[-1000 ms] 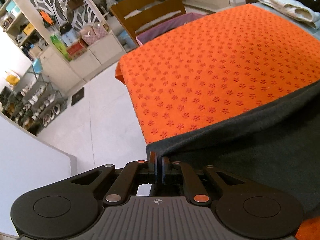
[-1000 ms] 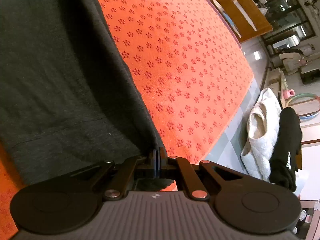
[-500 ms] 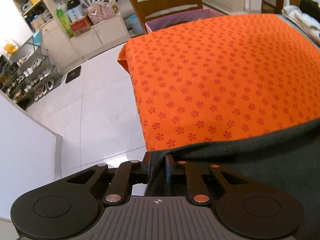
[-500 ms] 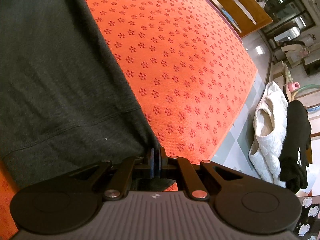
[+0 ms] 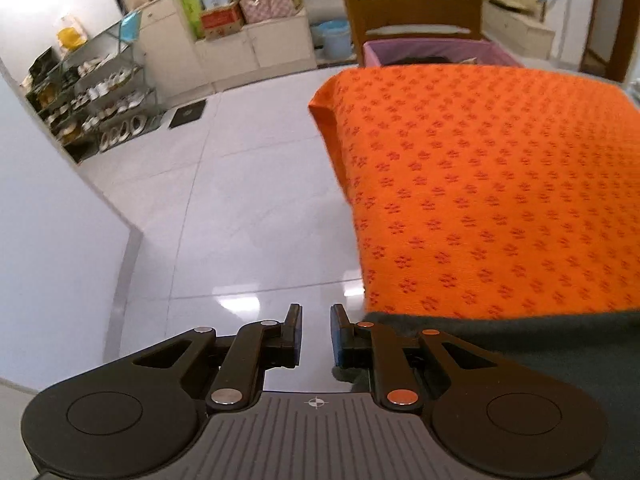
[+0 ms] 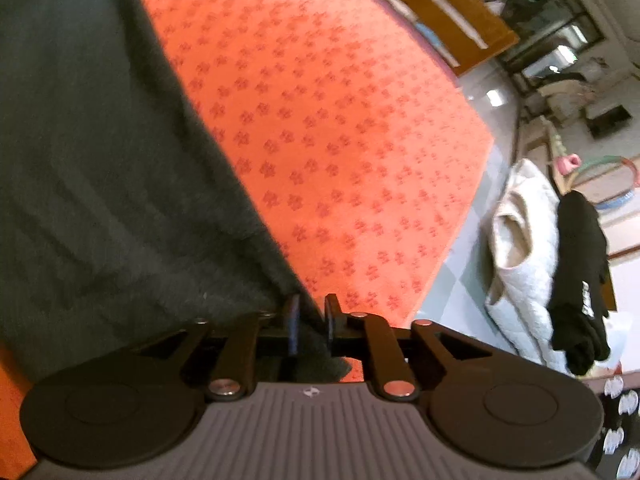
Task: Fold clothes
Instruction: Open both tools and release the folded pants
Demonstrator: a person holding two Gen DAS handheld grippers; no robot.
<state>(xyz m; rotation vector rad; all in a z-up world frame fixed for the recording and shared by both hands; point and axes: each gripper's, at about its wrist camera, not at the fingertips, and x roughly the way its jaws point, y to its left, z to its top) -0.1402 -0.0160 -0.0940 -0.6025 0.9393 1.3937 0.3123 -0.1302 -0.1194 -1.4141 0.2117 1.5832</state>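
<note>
A dark grey garment [image 5: 520,352] lies flat on the table's orange flower-patterned cloth [image 5: 480,180]. My left gripper [image 5: 316,312] is open over the white floor, just off the table's left edge. Nothing sits between its fingers, and the garment's corner lies under the right finger. In the right wrist view the same garment [image 6: 100,180] covers the left half of the orange cloth [image 6: 340,120]. My right gripper [image 6: 312,304] is at the garment's right corner. Its jaws are opening, and the cloth's edge still lies loose in the gap between them.
A wooden chair [image 5: 412,4] and a purple bin [image 5: 432,50] stand past the table's far end. A shoe rack [image 5: 100,112] and a white wall corner [image 5: 60,240] are on the left. A white quilted garment [image 6: 524,248] and a black one [image 6: 580,280] lie at the right.
The left gripper let go of the garment's corner and slid left, off the table edge and over the floor. The right gripper's jaws parted from the cloth edge they pinched.
</note>
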